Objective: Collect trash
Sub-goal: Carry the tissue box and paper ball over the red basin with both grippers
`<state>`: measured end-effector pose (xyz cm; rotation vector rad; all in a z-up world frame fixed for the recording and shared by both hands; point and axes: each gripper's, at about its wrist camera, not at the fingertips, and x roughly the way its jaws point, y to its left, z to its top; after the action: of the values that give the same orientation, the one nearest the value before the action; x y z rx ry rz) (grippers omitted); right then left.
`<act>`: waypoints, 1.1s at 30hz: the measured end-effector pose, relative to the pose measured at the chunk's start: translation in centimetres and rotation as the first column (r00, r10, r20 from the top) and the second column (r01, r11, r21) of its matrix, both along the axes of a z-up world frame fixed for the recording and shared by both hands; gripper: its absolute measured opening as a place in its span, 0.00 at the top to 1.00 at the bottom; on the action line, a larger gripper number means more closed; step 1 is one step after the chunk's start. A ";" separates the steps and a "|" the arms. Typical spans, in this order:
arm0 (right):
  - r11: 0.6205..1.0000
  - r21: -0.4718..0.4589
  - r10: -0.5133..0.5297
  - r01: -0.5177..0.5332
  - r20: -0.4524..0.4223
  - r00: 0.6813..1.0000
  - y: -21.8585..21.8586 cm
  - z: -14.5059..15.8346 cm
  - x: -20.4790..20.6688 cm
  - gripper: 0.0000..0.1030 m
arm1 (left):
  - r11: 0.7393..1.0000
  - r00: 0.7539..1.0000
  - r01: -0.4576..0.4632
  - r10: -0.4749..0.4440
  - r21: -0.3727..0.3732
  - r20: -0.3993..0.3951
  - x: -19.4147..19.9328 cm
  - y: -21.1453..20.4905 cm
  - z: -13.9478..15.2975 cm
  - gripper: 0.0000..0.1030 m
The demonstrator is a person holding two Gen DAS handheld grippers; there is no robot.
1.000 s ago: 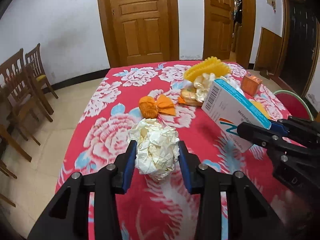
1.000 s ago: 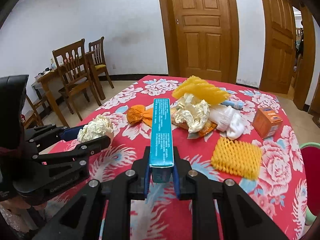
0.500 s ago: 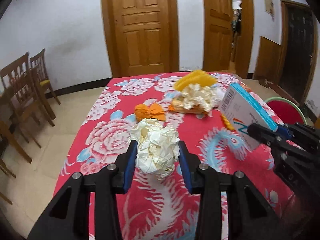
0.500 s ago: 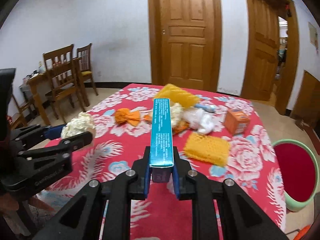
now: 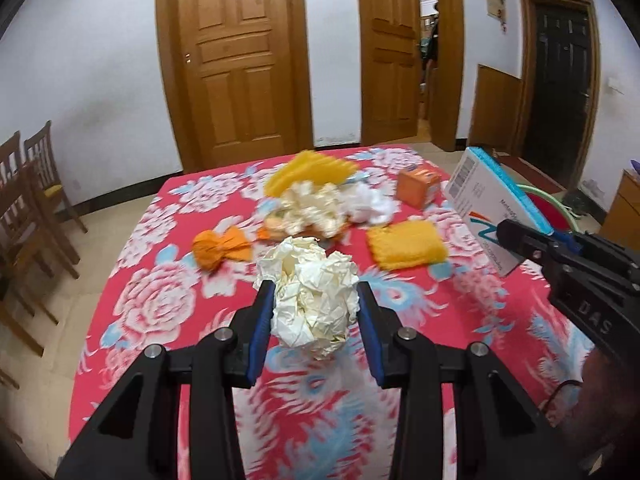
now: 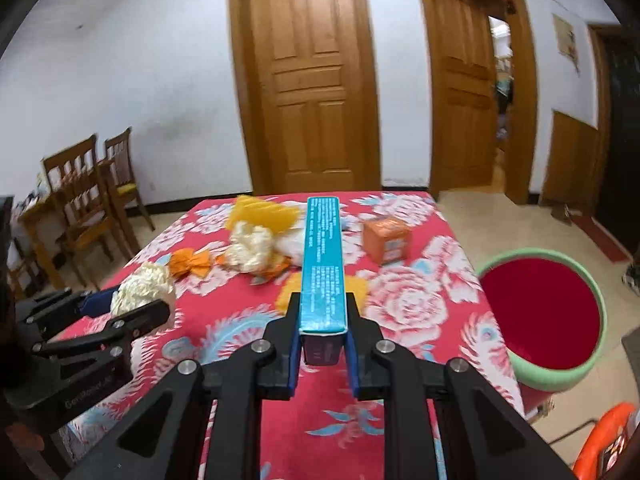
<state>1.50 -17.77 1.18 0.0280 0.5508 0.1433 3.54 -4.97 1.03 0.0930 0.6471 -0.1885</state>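
- One table (image 5: 132,304) in a red floral cloth is filling the middle of both views, with two wooden doors (image 6: 316,92) standing behind it at 12 o'clock.
- One green-rimmed bin (image 6: 540,308) with a red inside is sitting on the floor at 3 o'clock of the table in the right wrist view.
- Two wooden chairs (image 6: 80,196) are standing at 9 o'clock.
- One blue-and-white box (image 6: 322,260) is being clamped by the right gripper (image 6: 322,344), both pads pressing its sides, above the table.
- One crumpled cream paper ball (image 5: 312,296) is being squeezed between the left gripper (image 5: 316,320) pads, above the cloth.
- Lying on the cloth at 12 o'clock: one yellow foam net (image 5: 406,244) flat, one ridged yellow piece (image 5: 308,170), one cream paper wad (image 5: 312,208), one white wad (image 5: 370,204), one orange box (image 5: 418,186), one orange wrapper (image 5: 220,246).
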 end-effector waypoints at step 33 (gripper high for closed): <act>0.983 0.028 -0.185 0.183 0.113 0.976 -9.4 1.8 -0.1 0.79 | 0.980 0.979 0.199 -0.199 -0.023 -0.031 3.6 -10.7 1.2 0.61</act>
<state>1.45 -27.20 2.94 0.0868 0.4293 -0.0312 7.09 -15.68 2.23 0.1356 0.6686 -0.3904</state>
